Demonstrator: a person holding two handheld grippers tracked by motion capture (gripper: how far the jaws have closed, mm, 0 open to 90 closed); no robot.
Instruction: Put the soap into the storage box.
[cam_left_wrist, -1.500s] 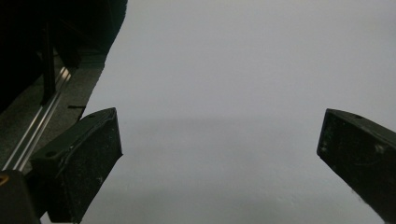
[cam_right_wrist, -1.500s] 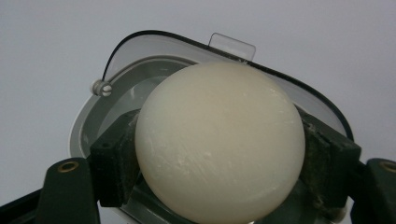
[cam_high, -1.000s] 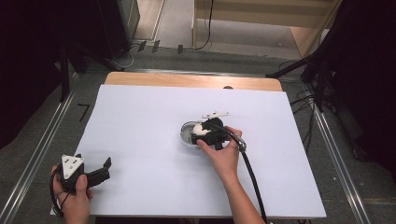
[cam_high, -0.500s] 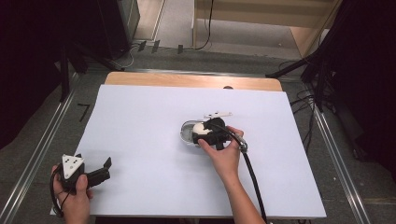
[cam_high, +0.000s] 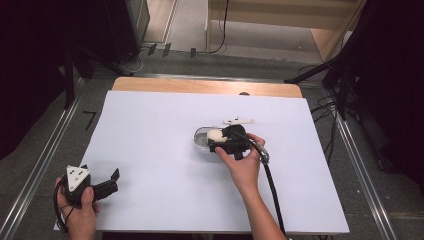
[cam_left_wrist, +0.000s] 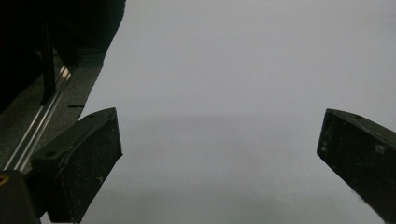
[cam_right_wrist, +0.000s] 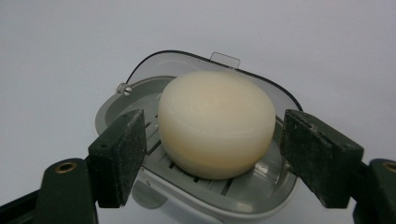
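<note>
The round cream-white bar of soap (cam_right_wrist: 215, 123) sits between the pads of the right gripper (cam_right_wrist: 212, 154), which stand a little apart from it on either side, not pressing; the jaws have just been opening. The soap rests on the slatted floor of a grey plastic soap dish (cam_right_wrist: 116, 109) with a clear hinged lid, seen in the high view right of centre on the white bench (cam_high: 150, 130). At that frame's lower left, the left gripper (cam_left_wrist: 219, 154) is held with jaws wide apart over bare bench.
</note>
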